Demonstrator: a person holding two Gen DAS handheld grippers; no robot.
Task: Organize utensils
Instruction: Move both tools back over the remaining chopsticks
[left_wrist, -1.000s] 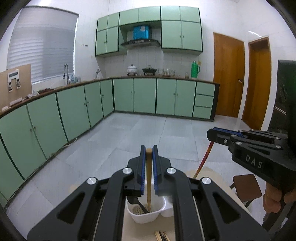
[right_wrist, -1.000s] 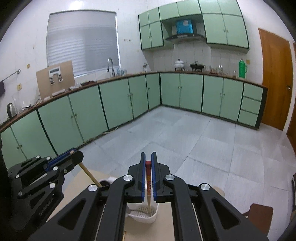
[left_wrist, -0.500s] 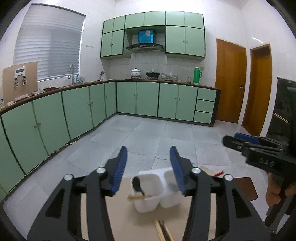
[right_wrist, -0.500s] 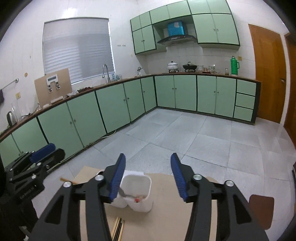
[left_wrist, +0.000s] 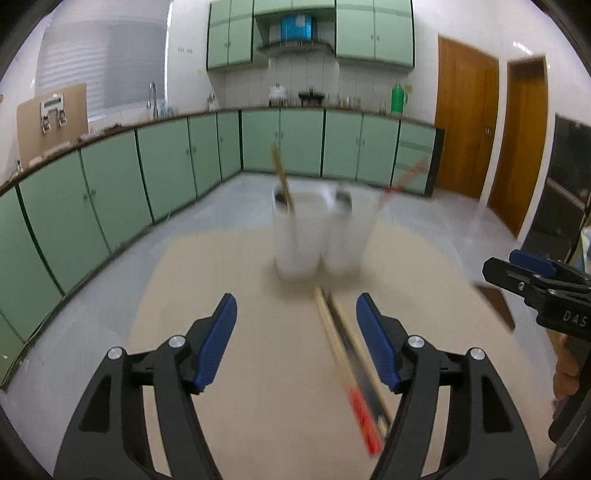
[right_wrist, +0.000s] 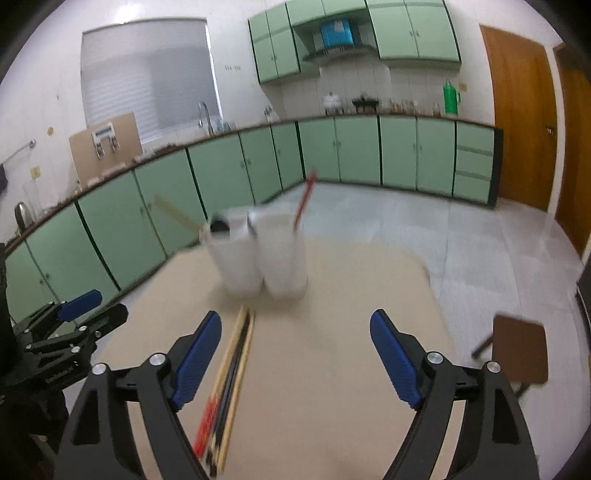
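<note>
A white two-compartment holder (left_wrist: 314, 236) (right_wrist: 262, 254) stands upright on the beige table, blurred by motion. A wooden chopstick (left_wrist: 282, 181) (right_wrist: 177, 214) leans out of its left compartment and a red chopstick (left_wrist: 399, 184) (right_wrist: 304, 199) out of its right one. A bundle of chopsticks (left_wrist: 351, 365) (right_wrist: 229, 380), wooden, dark and red-ended, lies on the table in front of the holder. My left gripper (left_wrist: 295, 301) (right_wrist: 74, 321) hangs above the table with its jaws opening, gripping nothing. My right gripper (right_wrist: 295, 317) (left_wrist: 535, 280) is beside it, jaws also opening and bare.
The beige table (left_wrist: 221, 277) ends just behind the holder, with grey tiled floor beyond. A brown stool (right_wrist: 517, 350) stands off the table's right side. Green cabinets (left_wrist: 166, 173) line the left and far walls, and wooden doors (left_wrist: 465, 122) are at the right.
Both grippers let go of their chopsticks, which now stand in the holder, and opened wide. Both drew back and sank, so the holder is farther off and the bundle shows.
</note>
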